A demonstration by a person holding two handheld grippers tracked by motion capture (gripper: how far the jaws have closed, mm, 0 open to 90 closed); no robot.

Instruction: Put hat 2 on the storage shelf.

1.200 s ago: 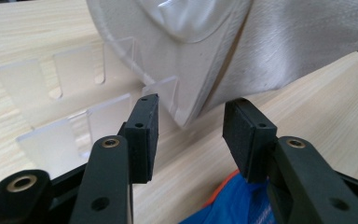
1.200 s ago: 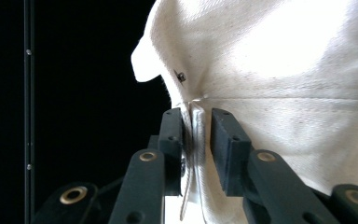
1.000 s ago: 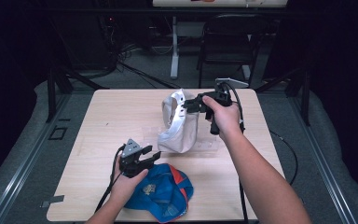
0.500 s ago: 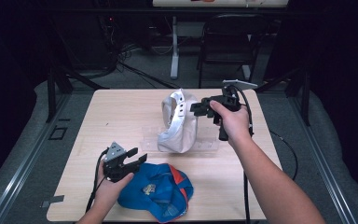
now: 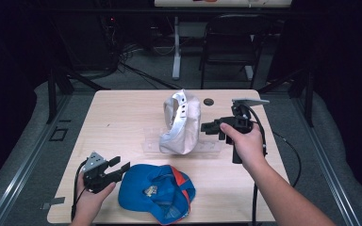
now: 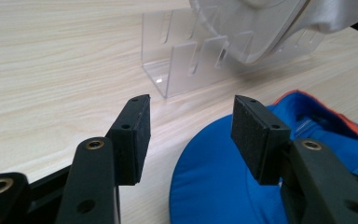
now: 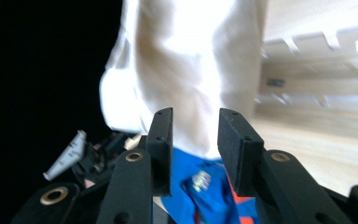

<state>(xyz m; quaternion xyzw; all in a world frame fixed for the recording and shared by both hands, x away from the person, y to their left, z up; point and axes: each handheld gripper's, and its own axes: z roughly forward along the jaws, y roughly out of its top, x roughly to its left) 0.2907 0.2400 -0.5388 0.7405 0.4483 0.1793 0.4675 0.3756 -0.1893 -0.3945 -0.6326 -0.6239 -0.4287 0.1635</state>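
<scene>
A white cap stands upright on a clear acrylic rack in the middle of the table. A blue cap with orange trim lies flat near the front edge. My left gripper rests just left of the blue cap; its jaws have just been opening. In the left gripper view it is open with nothing between the pads, the blue cap just beyond. My right gripper hovers right of the white cap, pointing at it. Its jaws have just been opening and are empty, with the white cap beyond.
A small dark round object lies on the wooden table behind the white cap. A chair and a stand are on the floor beyond the far edge. Cables trail from both grippers off the table's front and right.
My left gripper has slid left, off the blue cap. My right gripper has drawn back to the right and toward the front, away from the white cap. The caps stay put.
</scene>
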